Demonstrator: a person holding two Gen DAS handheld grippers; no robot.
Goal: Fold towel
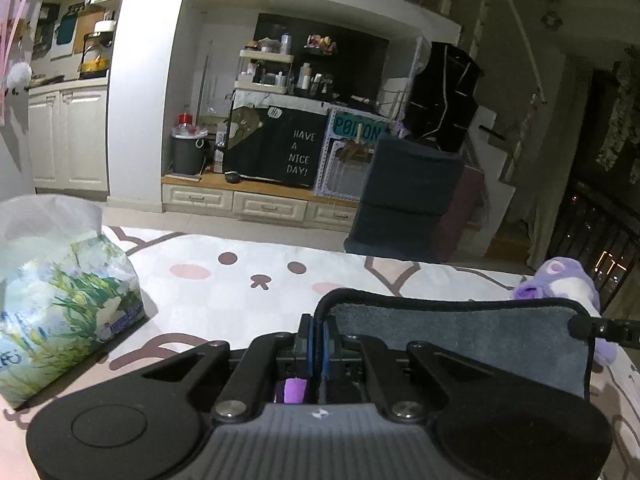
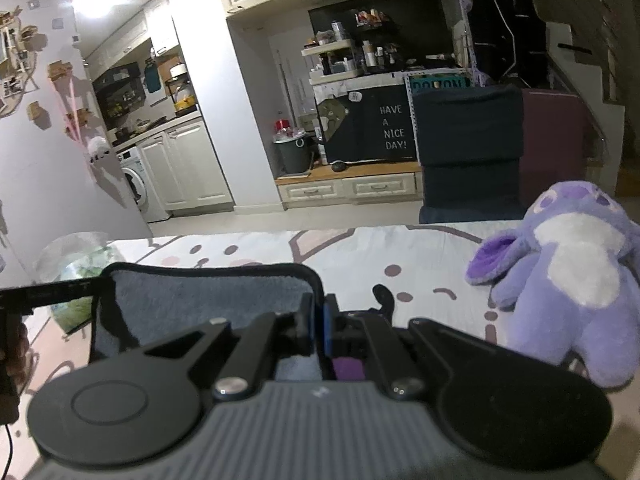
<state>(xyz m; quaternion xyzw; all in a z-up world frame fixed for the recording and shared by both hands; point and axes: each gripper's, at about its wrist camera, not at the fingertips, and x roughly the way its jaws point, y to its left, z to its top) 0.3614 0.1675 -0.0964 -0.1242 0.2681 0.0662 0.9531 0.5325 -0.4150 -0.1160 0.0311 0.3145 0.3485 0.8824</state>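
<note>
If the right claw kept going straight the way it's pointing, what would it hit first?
Probably nothing near: the right claw, shut on the gray towel, faces bare patterned bedsheet. The purple plush sits off to its right. Depth is unclear.

one towel [image 1: 460, 332], one plush toy [image 2: 568, 280], one tissue pack [image 1: 60, 300]

Both wrist cameras sit low over the printed bedsheet [image 1: 224, 280], facing across it toward the far cabinet alcove with the "HAVE A NICE DAY!" cloth [image 1: 298, 152]. The left view looks from farther left, close beside the tissue pack [image 1: 60, 300]; the right view sits near the purple plush [image 2: 568, 280]. Both share the grey towel [image 2: 208, 292] between them.
</note>
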